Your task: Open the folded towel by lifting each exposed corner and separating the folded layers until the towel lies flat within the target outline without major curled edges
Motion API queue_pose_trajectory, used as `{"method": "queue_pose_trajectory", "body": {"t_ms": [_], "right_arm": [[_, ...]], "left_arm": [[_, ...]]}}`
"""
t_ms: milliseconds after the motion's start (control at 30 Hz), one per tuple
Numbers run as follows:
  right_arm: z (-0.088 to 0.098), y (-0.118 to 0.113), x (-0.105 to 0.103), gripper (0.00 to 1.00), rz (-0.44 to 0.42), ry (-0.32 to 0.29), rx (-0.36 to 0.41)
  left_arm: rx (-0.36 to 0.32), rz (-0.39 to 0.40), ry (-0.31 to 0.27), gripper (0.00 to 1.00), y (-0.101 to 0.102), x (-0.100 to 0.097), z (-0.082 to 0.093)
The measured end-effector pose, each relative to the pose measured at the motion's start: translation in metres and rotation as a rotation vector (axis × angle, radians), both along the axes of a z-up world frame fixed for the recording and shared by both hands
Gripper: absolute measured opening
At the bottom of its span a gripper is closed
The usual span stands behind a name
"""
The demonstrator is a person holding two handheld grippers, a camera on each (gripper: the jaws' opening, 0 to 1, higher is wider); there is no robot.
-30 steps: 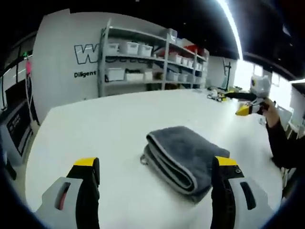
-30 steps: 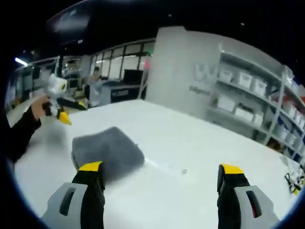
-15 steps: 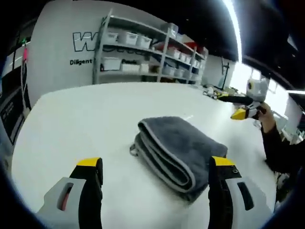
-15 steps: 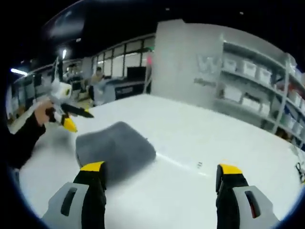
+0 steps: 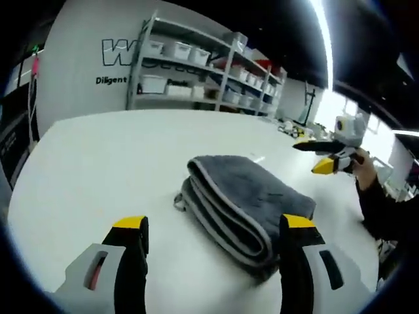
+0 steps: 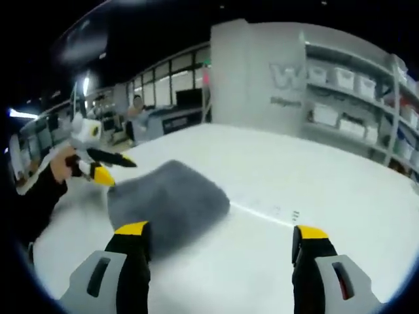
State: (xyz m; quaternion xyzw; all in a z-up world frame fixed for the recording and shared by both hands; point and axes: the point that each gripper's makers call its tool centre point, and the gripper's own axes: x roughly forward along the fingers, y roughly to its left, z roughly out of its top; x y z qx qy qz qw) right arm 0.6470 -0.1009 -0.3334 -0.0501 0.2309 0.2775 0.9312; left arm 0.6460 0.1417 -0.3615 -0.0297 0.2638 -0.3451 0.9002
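Grey and thick, the folded towel [image 5: 245, 203] lies on the white worktop [image 5: 118, 157], its stacked layers and pale edge trim facing my left tool [image 5: 213, 261], with a small loop tag poking out at its near left corner. In the left gripper view the towel sits between my spread jaws and just ahead of them, nothing gripped. In the right gripper view the towel [image 6: 167, 203] appears blurred, left of centre, just beyond the left jaw of my right tool [image 6: 219, 261], whose jaws also stand wide apart and empty. My right tool [image 5: 330, 157] shows in the left gripper view too, hovering beyond the towel's far right side, held in a hand in a dark sleeve. My left tool [image 6: 98, 167] shows in the right gripper view, its yellow tip close beside the towel's left edge. Behind the worktop stand metal shelves [image 5: 196, 72] with white bins against a grey wall bearing lettering.
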Motion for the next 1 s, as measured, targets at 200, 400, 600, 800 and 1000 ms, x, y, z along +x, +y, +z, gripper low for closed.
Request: {"method": "queue_pose_trajectory", "body": {"t_ms": [200,400,600,800,1000], "right_arm": [[-0.009,0.009,0.0,0.85,0.01,0.024,0.023],[-0.016,0.02,-0.002,0.83,0.024,0.05,0.057],[-0.03,0.033,-0.006,0.81,0.047,0.101,0.093],[-0.037,0.039,-0.007,0.78,0.052,0.132,0.129],[-0.04,0.041,-0.015,0.77,0.056,0.143,0.124]], "left_arm": [[0.013,-0.026,0.028,0.79,-0.011,-0.008,-0.011],[0.006,-0.029,0.048,0.73,-0.012,-0.002,-0.014],[-0.026,-0.048,0.068,0.68,-0.017,-0.004,-0.017],[-0.053,-0.07,0.088,0.61,-0.022,-0.007,-0.019],[-0.06,-0.074,0.1,0.57,-0.023,-0.008,-0.022]]}}
